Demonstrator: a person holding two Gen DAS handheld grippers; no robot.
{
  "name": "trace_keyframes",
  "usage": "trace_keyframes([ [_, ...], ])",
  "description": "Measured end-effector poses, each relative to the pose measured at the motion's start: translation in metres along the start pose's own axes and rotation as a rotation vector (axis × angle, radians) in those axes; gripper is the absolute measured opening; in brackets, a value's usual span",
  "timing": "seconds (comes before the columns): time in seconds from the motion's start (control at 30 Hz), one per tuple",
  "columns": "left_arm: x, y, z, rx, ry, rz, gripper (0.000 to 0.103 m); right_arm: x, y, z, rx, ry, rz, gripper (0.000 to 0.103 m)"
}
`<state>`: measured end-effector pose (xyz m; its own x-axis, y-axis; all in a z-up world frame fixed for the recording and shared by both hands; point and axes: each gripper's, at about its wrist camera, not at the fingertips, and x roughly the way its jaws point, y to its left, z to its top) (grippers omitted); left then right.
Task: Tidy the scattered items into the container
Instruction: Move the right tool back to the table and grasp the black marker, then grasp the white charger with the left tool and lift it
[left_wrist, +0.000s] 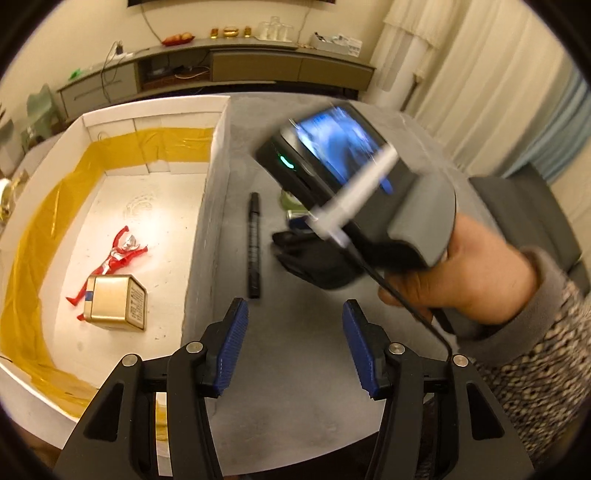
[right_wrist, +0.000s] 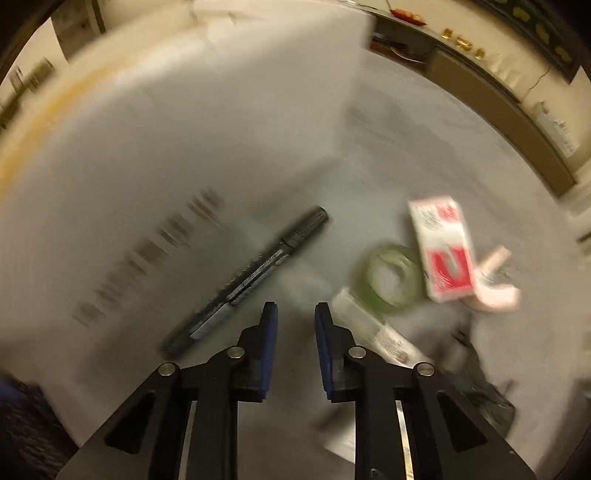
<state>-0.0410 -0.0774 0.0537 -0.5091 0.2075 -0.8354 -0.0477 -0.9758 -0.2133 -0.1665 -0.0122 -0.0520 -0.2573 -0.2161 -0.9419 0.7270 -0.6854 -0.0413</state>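
A white box (left_wrist: 216, 173) lined with yellow film stands at left and holds a red figure (left_wrist: 118, 253) and a gold tin (left_wrist: 116, 302). A black marker (left_wrist: 254, 245) lies on the grey table just right of the box wall. My left gripper (left_wrist: 294, 321) is open and empty, just in front of the marker. The right gripper unit (left_wrist: 351, 192) is held over the table's middle. In the blurred right wrist view, my right gripper (right_wrist: 295, 317) is open and empty beside the marker (right_wrist: 251, 277), with a green tape roll (right_wrist: 389, 277), a red-and-white box (right_wrist: 445, 247) and a white packet (right_wrist: 373, 332) to the right.
A pink clip (right_wrist: 495, 280) lies beyond the red-and-white box, and a dark object (right_wrist: 480, 380) sits at right. A low TV cabinet (left_wrist: 221, 70) runs along the far wall. Curtains (left_wrist: 480, 74) hang at right.
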Motion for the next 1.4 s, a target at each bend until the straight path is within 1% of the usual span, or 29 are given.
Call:
trace_keyframes([
  [0.03,-0.002,-0.002,0.001,0.003,-0.006,-0.004,0.056,-0.001,-0.008,-0.004,0.033,0.0,0.025,0.023],
  [0.1,-0.007,-0.005,0.002,0.011,-0.018,-0.012,0.056,-0.01,-0.021,-0.004,0.125,-0.022,0.113,0.025],
  [0.17,-0.008,-0.01,-0.002,0.031,-0.019,-0.007,0.056,-0.014,-0.025,-0.001,0.18,-0.045,0.165,0.031],
  [0.23,-0.008,-0.013,-0.005,0.049,-0.015,0.001,0.056,-0.008,-0.024,0.001,0.196,-0.039,0.177,0.032],
  [0.27,-0.007,-0.013,-0.006,0.05,-0.011,0.005,0.056,-0.005,-0.022,0.003,0.19,-0.041,0.171,0.042],
  [0.3,-0.005,-0.011,-0.006,0.045,-0.006,0.008,0.056,-0.003,-0.02,0.004,0.189,-0.05,0.165,0.044],
  [0.33,-0.004,-0.009,-0.006,0.041,-0.002,0.011,0.056,-0.002,-0.019,0.005,0.184,-0.054,0.155,0.044],
  [0.43,-0.002,-0.006,-0.003,0.029,0.001,0.017,0.056,-0.002,-0.006,0.001,0.078,-0.039,0.071,0.02],
  [0.47,-0.002,-0.006,-0.002,0.027,0.0,0.016,0.056,-0.003,-0.004,-0.002,0.052,-0.037,0.05,0.015],
  [0.57,0.0,-0.011,0.0,0.037,-0.003,0.009,0.056,-0.009,-0.009,-0.013,0.039,-0.033,0.051,0.015],
  [0.73,0.01,-0.032,0.003,0.075,0.01,0.005,0.056,-0.042,-0.029,-0.033,0.111,-0.1,0.094,0.015],
  [0.9,0.043,-0.058,0.009,0.118,0.05,0.038,0.056,-0.09,-0.06,-0.057,0.208,-0.174,0.11,0.015],
  [1.03,0.071,-0.075,0.015,0.129,0.059,0.061,0.056,-0.114,-0.092,-0.081,0.272,-0.211,0.124,0.015],
  [1.07,0.079,-0.081,0.016,0.132,0.063,0.068,0.056,-0.115,-0.1,-0.078,0.278,-0.217,0.127,0.015],
  [1.17,0.101,-0.09,0.022,0.139,0.075,0.094,0.056,-0.119,-0.108,-0.086,0.288,-0.236,0.138,0.015],
  [1.23,0.117,-0.09,0.027,0.129,0.082,0.12,0.056,-0.113,-0.113,-0.077,0.294,-0.243,0.144,0.015],
  [1.33,0.138,-0.09,0.035,0.111,0.088,0.152,0.058,-0.115,-0.123,-0.09,0.304,-0.246,0.151,0.015],
  [1.4,0.141,-0.086,0.039,0.09,0.08,0.171,0.057,-0.112,-0.133,-0.095,0.313,-0.248,0.156,0.015],
])
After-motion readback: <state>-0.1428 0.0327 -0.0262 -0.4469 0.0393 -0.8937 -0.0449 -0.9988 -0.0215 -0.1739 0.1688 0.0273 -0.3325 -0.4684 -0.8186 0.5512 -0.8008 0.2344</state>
